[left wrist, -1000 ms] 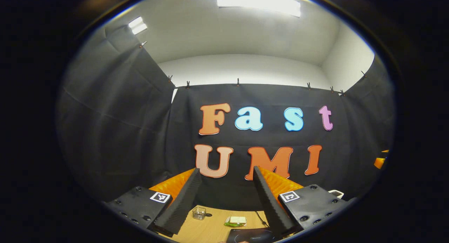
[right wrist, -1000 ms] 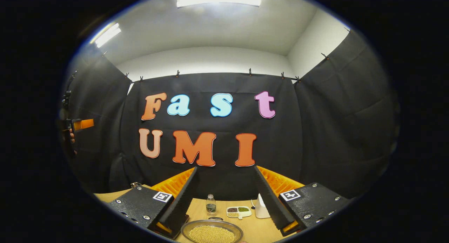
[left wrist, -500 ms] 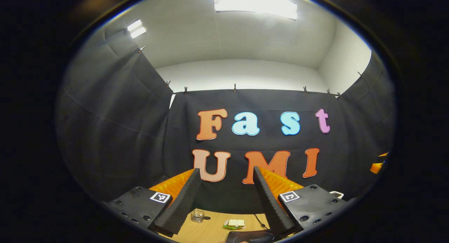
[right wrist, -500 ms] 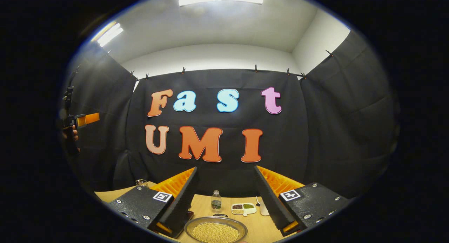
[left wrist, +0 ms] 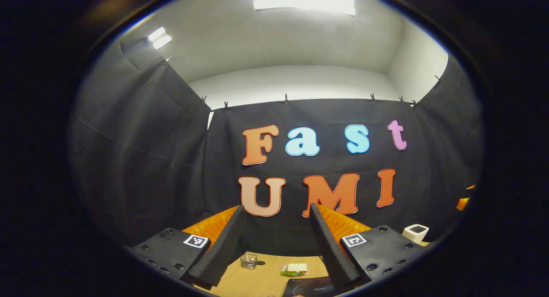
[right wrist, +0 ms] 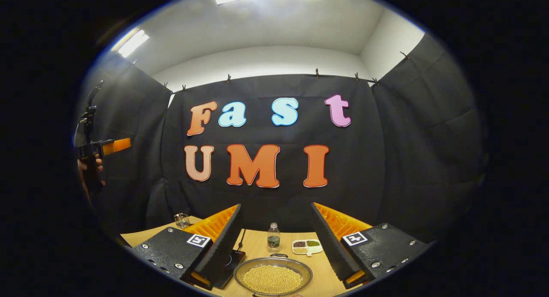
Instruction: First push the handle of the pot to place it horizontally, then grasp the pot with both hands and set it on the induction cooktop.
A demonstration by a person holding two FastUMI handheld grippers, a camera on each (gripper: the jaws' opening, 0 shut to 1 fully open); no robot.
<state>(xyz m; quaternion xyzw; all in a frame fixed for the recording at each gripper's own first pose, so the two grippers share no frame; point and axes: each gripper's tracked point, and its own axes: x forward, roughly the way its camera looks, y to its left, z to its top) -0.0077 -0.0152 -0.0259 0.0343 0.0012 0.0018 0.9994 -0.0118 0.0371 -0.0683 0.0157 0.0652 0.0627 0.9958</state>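
So: both grippers spread wide, holding nothing, raised above the table [right wrist: 257,245]. Pot [right wrist: 272,276] of beans lies below, between right gripper [right wrist: 275,241] fingers; cooktop [left wrist: 309,286] below left gripper [left wrist: 276,245].

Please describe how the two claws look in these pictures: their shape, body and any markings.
Each claw, left claw and right claw, has two long, wedge-shaped fingers with ribbed inner faces, spread apart. The fingers sit on dark, speckled blocks with small screws. Each block carries a square black-and-white marker. Ribbed orange parts stand behind the fingers. In the right gripper view, the left claw's orange tip and dark handle also appear at the far left edge.
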